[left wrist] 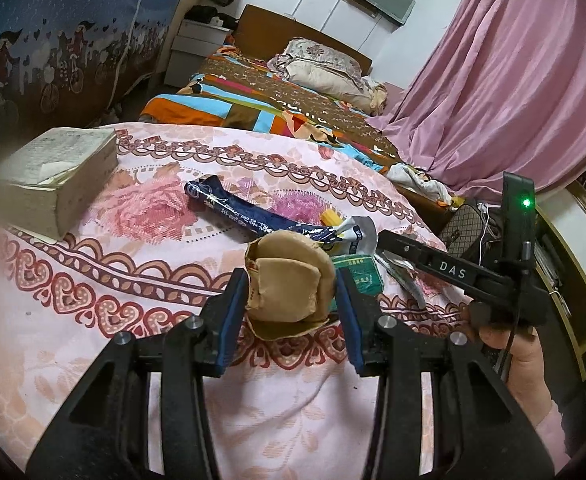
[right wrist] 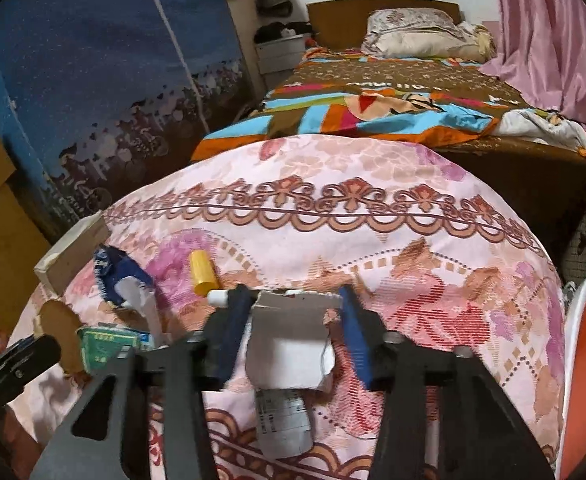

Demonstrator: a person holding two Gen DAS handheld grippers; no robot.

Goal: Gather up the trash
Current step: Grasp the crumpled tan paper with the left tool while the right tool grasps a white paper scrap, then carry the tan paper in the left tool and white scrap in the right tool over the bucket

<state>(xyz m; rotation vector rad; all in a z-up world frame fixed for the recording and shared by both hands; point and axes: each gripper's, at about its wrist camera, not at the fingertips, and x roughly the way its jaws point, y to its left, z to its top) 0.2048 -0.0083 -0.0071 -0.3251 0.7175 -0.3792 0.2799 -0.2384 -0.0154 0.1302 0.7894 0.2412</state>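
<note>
Left wrist view first: a crumpled brown paper wad (left wrist: 287, 290) sits right between the blue pads of the left hand-held gripper (left wrist: 293, 300), and both pads press against its sides, so the gripper is clamped on it. The wad rests on the pink floral cloth (left wrist: 141, 240) covering the table. Just behind it lies a green packet (left wrist: 359, 276), and beyond that a long dark blue wrapper (left wrist: 245, 210) stretches across the cloth, with a small yellow cap (left wrist: 330, 218) at its far side. A thick worn book (left wrist: 59, 178) lies at the left edge of the table.

Over to the right wrist view: a torn piece of white-grey cardboard (right wrist: 293, 340) sits between the fingers of the right hand-held gripper (right wrist: 295, 324). The fingers stand apart on either side of it, and I cannot tell whether they press on it or merely bracket it. A grey printed label (right wrist: 283, 424) lies just below the cardboard. To the left, the yellow cap (right wrist: 203, 272) lies on its side beside the blue wrapper (right wrist: 119, 276), with the green packet (right wrist: 105, 346) nearer the camera. A bed with a colourful patchwork blanket (right wrist: 373, 112) stands beyond the table, pink curtain (right wrist: 553, 40) at its right.
</note>
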